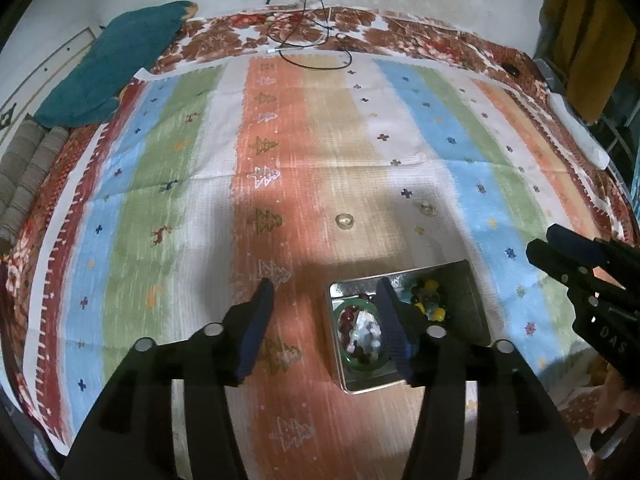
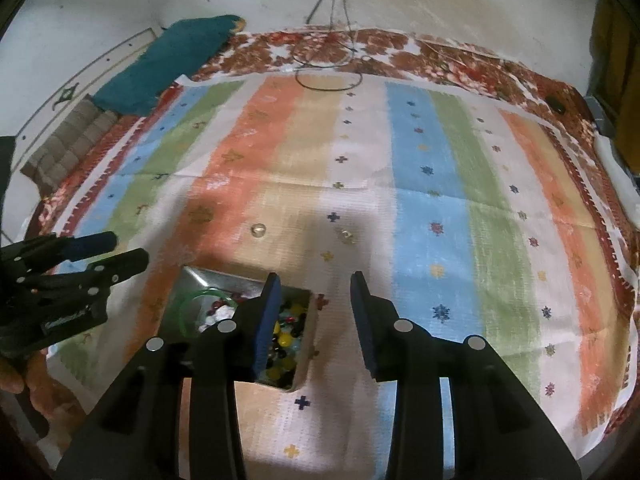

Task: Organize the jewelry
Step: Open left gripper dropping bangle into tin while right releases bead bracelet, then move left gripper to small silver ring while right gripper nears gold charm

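Observation:
A metal tin [image 1: 472,300] [image 2: 192,280] sits on the striped cloth, holding a green bangle [image 1: 344,312] [image 2: 188,304], pale beads and a multicoloured bead string [image 1: 430,296] [image 2: 288,332]. Two small clear rings lie beyond it: one [image 1: 345,221] [image 2: 257,230] on the left, one [image 1: 427,209] [image 2: 346,235] on the right. My left gripper [image 1: 326,284] is open and empty, its right finger over the tin. My right gripper [image 2: 314,280] is open and empty, its left finger over the tin's right part. Each gripper shows from the side in the other's view [image 1: 540,242] [image 2: 128,250].
A striped cloth [image 1: 280,160] covers a floral bedspread [image 1: 400,36]. A teal cloth [image 1: 120,64] and a rolled beige blanket [image 1: 28,168] lie far left. Cables [image 1: 312,44] trail at the far edge. A white object [image 1: 576,128] lies far right.

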{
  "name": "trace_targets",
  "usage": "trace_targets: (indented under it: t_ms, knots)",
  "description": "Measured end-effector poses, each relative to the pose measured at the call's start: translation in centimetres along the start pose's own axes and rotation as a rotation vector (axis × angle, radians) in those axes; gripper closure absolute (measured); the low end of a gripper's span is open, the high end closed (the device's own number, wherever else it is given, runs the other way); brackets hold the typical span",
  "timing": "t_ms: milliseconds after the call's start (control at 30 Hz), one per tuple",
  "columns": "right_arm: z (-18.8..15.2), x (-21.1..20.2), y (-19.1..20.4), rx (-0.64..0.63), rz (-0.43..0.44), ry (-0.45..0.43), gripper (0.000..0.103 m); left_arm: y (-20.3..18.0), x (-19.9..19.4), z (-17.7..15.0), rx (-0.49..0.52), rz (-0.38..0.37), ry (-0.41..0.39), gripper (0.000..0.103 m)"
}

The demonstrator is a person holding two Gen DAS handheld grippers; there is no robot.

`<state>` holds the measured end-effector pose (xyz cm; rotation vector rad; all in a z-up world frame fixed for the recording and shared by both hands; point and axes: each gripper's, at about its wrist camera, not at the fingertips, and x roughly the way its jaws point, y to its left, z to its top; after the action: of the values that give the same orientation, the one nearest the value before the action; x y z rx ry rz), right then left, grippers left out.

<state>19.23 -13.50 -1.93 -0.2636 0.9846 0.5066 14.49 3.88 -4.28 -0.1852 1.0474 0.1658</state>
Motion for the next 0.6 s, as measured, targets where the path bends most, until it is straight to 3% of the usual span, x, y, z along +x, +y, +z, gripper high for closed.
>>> trace_targets:
  t_ms: [267,600]
  knots:
    - [1.0,1.9,-0.2,-0.024,-0.016,0.039,0.058,-0.6,1.4,1.4,0.042,0.009,0.007,0.044]
    - [2.3,4.9,-0.6,-0.035,-0.020,0.102,0.057,-0.8,2.8,2.8,0.074,0.005,0.021,0.040]
